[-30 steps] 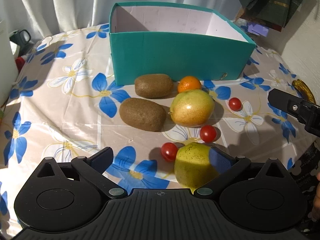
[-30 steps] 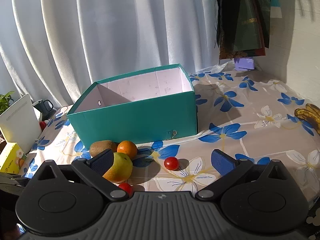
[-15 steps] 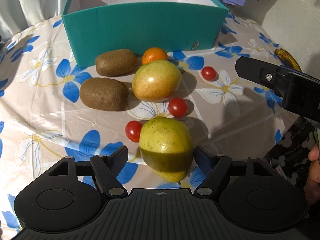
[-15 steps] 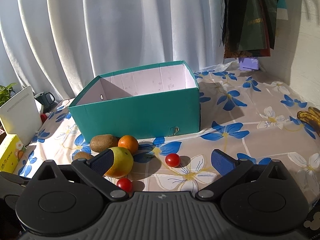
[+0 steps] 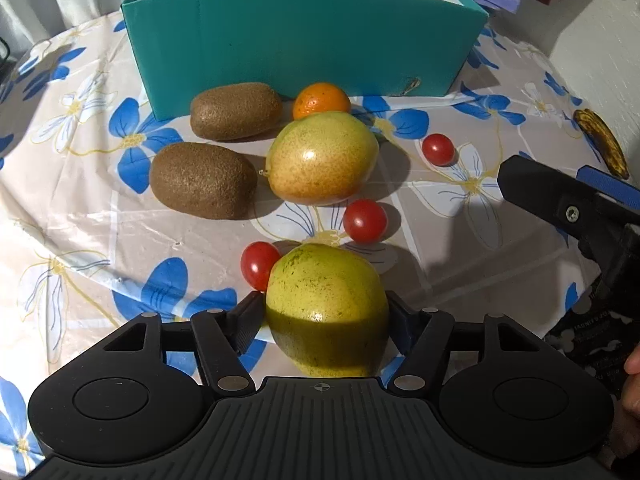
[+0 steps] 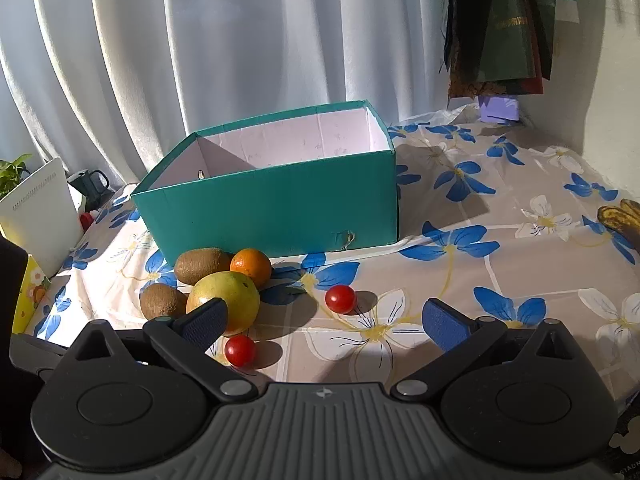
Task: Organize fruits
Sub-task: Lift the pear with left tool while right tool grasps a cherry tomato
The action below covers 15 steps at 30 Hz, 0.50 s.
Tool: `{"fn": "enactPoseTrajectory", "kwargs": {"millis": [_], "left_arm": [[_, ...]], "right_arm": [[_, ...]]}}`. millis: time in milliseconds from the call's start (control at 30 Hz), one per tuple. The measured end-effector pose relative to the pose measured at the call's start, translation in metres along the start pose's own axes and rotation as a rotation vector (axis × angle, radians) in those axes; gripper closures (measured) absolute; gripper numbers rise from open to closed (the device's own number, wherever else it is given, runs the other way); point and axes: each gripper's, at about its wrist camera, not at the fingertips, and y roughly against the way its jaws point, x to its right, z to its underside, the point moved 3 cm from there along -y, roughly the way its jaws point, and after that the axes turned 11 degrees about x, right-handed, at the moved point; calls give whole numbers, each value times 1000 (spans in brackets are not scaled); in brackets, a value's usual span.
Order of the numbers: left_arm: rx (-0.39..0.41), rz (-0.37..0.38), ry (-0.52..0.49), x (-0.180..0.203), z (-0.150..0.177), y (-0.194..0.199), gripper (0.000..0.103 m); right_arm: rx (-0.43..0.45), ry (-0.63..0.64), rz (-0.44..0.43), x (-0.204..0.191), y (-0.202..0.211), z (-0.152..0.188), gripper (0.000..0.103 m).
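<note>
Covering the counter (image 6: 500, 280) is a cloth printed with blue and white flowers; fruit lies loose on it in front of a box.

Teal box (image 6: 276, 208): open top, pale inside, stands on the cloth behind the fruit. Nothing seen inside from the right wrist view.

Left hand-held gripper (image 5: 326, 318): jaws closing around the near pear (image 5: 326, 292), which sits on the cloth between them. Both pads look to be against its sides; lower half of the pear is in shadow.

Right hand-held gripper (image 6: 326, 320): jaws spread wide, nothing between them, held above the cloth.

Far pear (image 5: 322, 158): yellow-green with a reddish blush, between the near pear and the box.

Two kiwis: one (image 5: 204, 186) just left of the far pear, the other (image 5: 236, 110) close to the box wall.

Tangerine (image 5: 322, 100): behind the far pear, near the box.

Three cherry tomatoes: one (image 5: 260, 264) touching the near pear's left side, one (image 5: 365, 221) between the two pears, one (image 5: 438, 149) apart to the right.

Browned banana (image 5: 602, 142): far right edge.
</note>
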Motion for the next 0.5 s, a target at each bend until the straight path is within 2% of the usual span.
{"fn": "enactPoseTrajectory", "kwargs": {"millis": [233,400,467,500], "left_arm": [[41,11,-25,2,-3,11,39],[86,-22,-26,-5,-11,27,39],[96,-29,-18,-9,-14,30,39],[98,-32,-19,-10,-15,32,39]], "right_arm": [[-18,6,-12,0,-9,0,0],[-17,11,0,2,-22,-2,0],[-14,25,10,1,-28,-3,3],[-12,33,13,1,-31,-3,8]]}}
